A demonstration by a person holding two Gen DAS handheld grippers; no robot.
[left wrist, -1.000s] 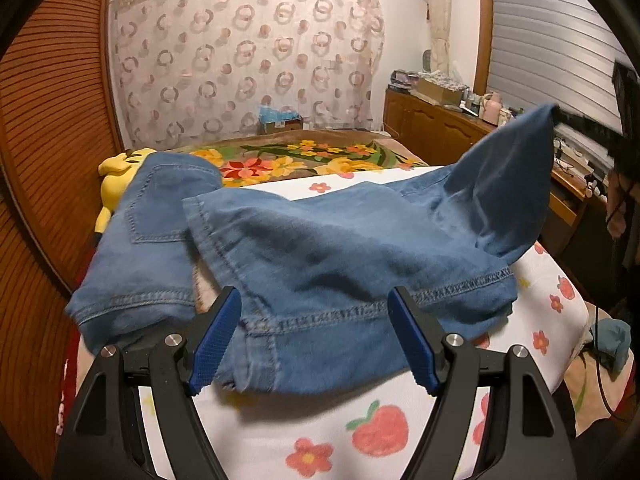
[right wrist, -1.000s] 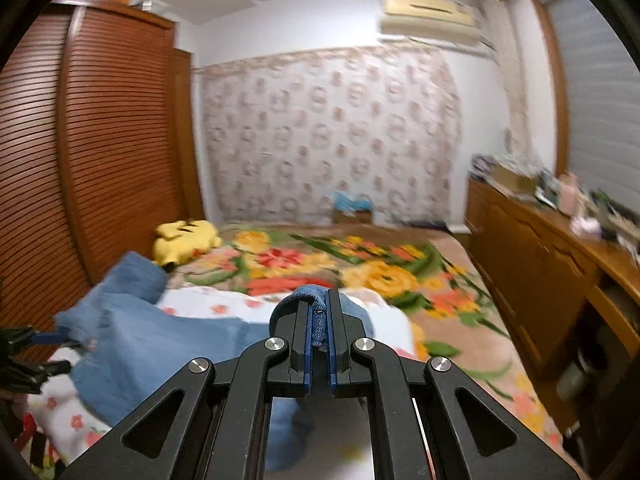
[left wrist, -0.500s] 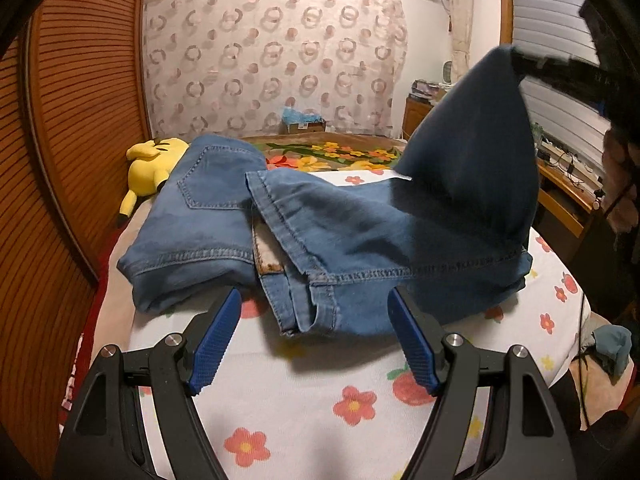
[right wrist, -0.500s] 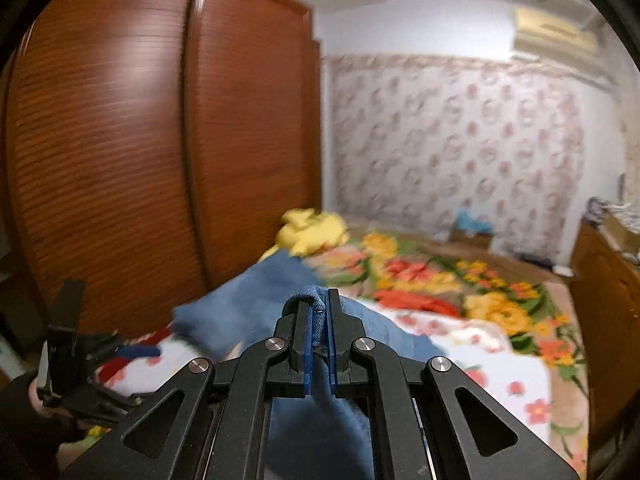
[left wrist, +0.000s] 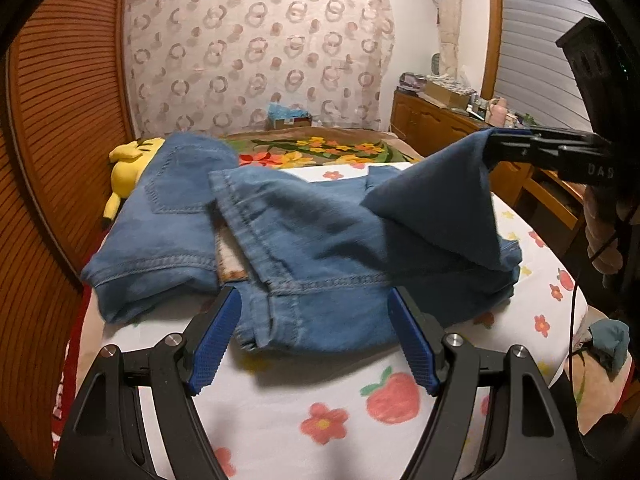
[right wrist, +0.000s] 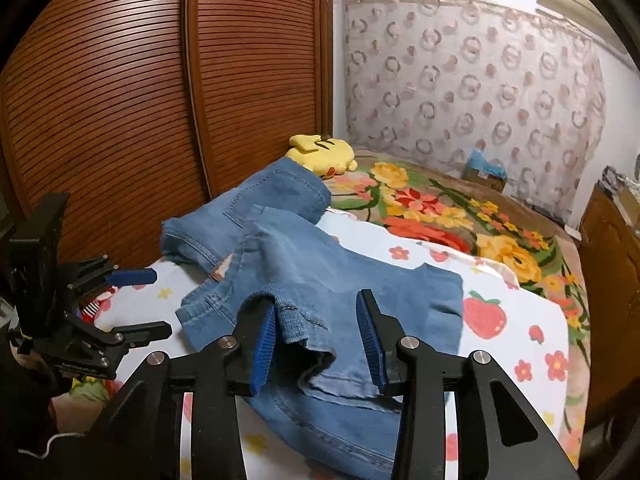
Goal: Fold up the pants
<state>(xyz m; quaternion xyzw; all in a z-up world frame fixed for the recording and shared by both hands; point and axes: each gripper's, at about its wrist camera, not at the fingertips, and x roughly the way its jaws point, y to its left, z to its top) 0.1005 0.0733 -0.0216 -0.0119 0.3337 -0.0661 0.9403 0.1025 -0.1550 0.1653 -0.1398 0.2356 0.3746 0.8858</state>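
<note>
Blue denim pants (left wrist: 312, 248) lie folded over on the flowered white sheet (left wrist: 320, 408). My left gripper (left wrist: 316, 340) is open and empty, just in front of the near waistband edge. In the left wrist view my right gripper (left wrist: 494, 148) holds a leg end lifted at the right. In the right wrist view my right gripper (right wrist: 318, 340) stands open, with the hem of the pants (right wrist: 296, 312) lying loose between its blue pads. The left gripper (right wrist: 136, 300) shows open at the left there.
A yellow plush toy (left wrist: 128, 164) lies at the far left by the wooden louvred wardrobe (right wrist: 120, 100). A floral blanket (right wrist: 440, 216) covers the far bed. A wooden dresser (left wrist: 436, 120) stands at the right. A curtain hangs behind.
My right gripper swung the leg end over and down toward the left, then opened its jaws. The left gripper stayed open near the waistband.
</note>
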